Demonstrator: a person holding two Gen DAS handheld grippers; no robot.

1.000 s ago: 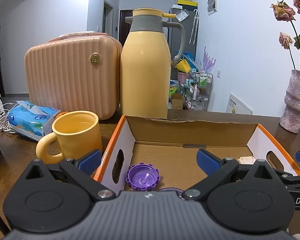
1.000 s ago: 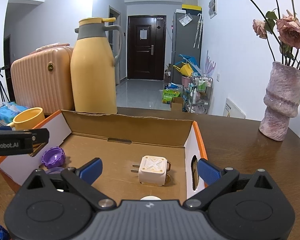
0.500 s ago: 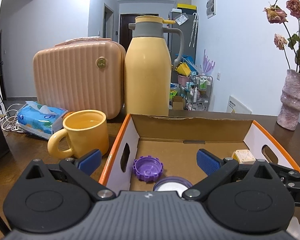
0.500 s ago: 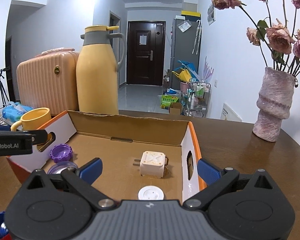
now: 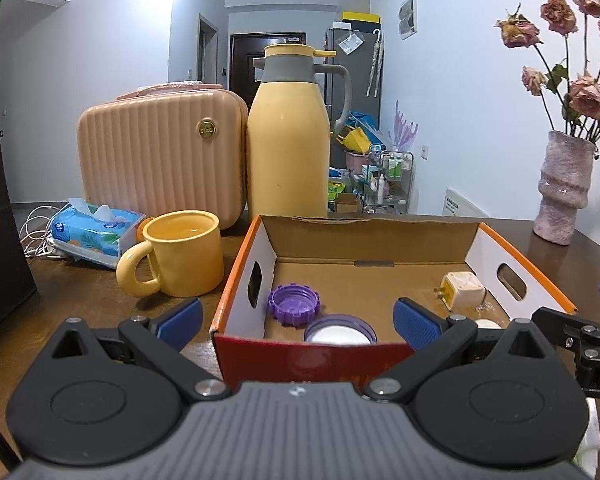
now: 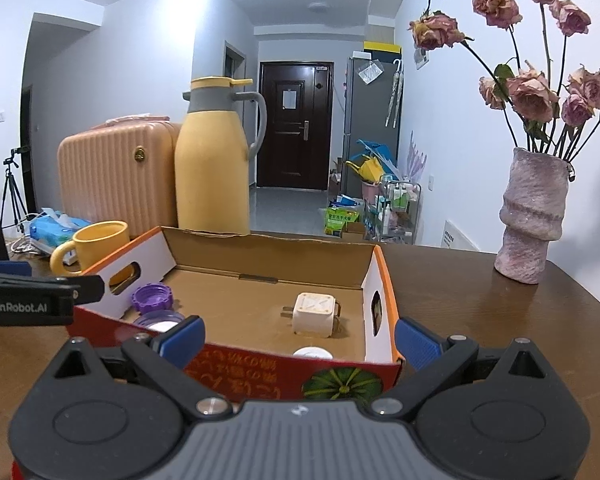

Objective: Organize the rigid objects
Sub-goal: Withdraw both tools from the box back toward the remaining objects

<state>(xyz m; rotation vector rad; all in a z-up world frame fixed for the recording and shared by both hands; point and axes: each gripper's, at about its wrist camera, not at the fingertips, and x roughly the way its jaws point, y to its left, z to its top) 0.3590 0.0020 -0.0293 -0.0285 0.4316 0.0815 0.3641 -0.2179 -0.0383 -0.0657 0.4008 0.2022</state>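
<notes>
Facing the cardboard box (image 5: 476, 248) from its near side, both cameras lose part of the box floor behind the red front wall. In the left wrist view that wall cuts off the lower edge of the round lid (image 5: 339, 330), and only a sliver of the white disc (image 5: 487, 323) shows beside the right-hand pad. In the right wrist view the white disc (image 6: 313, 353) is likewise half hidden by the front wall. The print on the front wall is upside down and cannot be read.

Compared with half a second ago, both cameras sit further back and lower: the red front wall is now in view, where before each view looked straight onto the box floor. The contents lie as before.

Contents of the box:
- purple cap (image 5: 294, 303), near the left wall, open side up;
- round lid, just in front of the purple cap;
- plug adapter (image 5: 462, 289), near the right wall, prongs pointing left;
- white disc, in front of the plug adapter.

The left gripper (image 5: 298, 316) has its fingers wide apart, holding nothing and touching nothing; its pads straddle the box's left front corner. The right gripper (image 6: 300, 338) is likewise spread wide and empty, in front of the right half of the box.

A yellow mug (image 5: 182, 252) stands on the table (image 6: 480, 312), just left of the box.
</notes>
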